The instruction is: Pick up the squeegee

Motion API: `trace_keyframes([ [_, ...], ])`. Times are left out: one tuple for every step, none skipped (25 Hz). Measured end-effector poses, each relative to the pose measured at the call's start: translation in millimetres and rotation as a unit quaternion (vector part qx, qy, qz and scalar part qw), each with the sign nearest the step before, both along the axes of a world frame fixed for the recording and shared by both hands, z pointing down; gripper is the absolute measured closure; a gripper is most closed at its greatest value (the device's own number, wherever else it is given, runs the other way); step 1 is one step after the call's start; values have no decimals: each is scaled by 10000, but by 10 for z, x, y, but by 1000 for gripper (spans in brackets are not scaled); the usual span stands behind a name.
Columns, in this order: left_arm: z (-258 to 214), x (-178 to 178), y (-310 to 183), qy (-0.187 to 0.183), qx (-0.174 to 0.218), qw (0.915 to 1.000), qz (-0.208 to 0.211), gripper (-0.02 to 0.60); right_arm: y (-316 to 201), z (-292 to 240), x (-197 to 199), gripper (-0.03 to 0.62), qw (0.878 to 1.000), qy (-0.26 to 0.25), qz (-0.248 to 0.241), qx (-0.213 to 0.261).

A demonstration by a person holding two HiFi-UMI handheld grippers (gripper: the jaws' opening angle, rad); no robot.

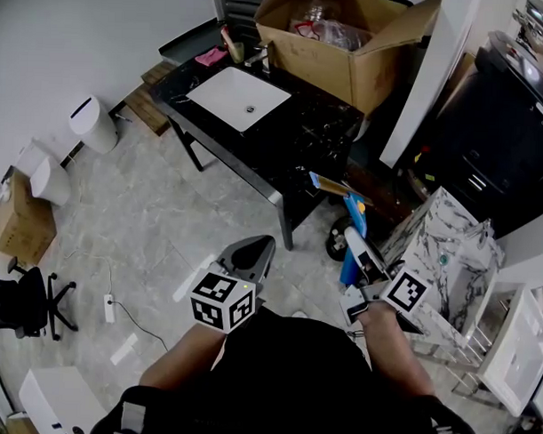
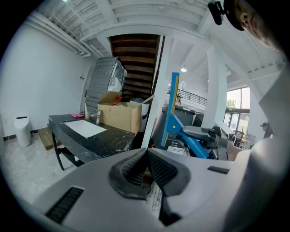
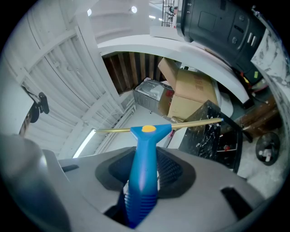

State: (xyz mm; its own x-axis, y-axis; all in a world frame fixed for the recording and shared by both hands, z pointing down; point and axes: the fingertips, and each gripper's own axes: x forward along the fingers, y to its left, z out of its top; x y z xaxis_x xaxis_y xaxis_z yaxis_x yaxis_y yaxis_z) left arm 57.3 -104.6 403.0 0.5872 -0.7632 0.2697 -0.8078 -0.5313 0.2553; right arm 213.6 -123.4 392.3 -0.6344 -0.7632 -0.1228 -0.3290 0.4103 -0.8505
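The squeegee (image 1: 354,225) has a blue handle and a brass-coloured blade bar. My right gripper (image 1: 361,249) is shut on its handle and holds it off the floor. In the right gripper view the handle (image 3: 143,167) runs up between the two pads and the blade bar lies across above them. In the left gripper view the squeegee (image 2: 173,108) stands with its blade upright, out ahead and to the right. My left gripper (image 1: 251,255) is held beside the right one. Its pads (image 2: 131,170) meet at the tip with nothing between them.
A black counter (image 1: 292,146) with a white sink (image 1: 238,97) stands ahead, with an open cardboard box (image 1: 348,59) behind it. Marble slabs (image 1: 453,249) lean at the right. A white bin (image 1: 95,123), an office chair (image 1: 24,305) and a power strip (image 1: 109,307) are on the floor at the left.
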Motion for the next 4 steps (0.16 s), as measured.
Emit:
trace_keyframes([
  [4, 9, -4, -6, -2, 10000, 8, 565, -1, 4, 0, 453, 10000, 14, -11, -4],
  [6, 20, -6, -11, -4, 10000, 19, 565, -1, 9, 2, 453, 10000, 30, -19, -8],
  [7, 31, -8, -16, -7, 10000, 31, 565, 0, 12, 5, 453, 10000, 46, -26, -12],
  [8, 42, -10, -20, -10, 10000, 43, 565, 0, 16, 9, 453, 10000, 62, -32, -15],
])
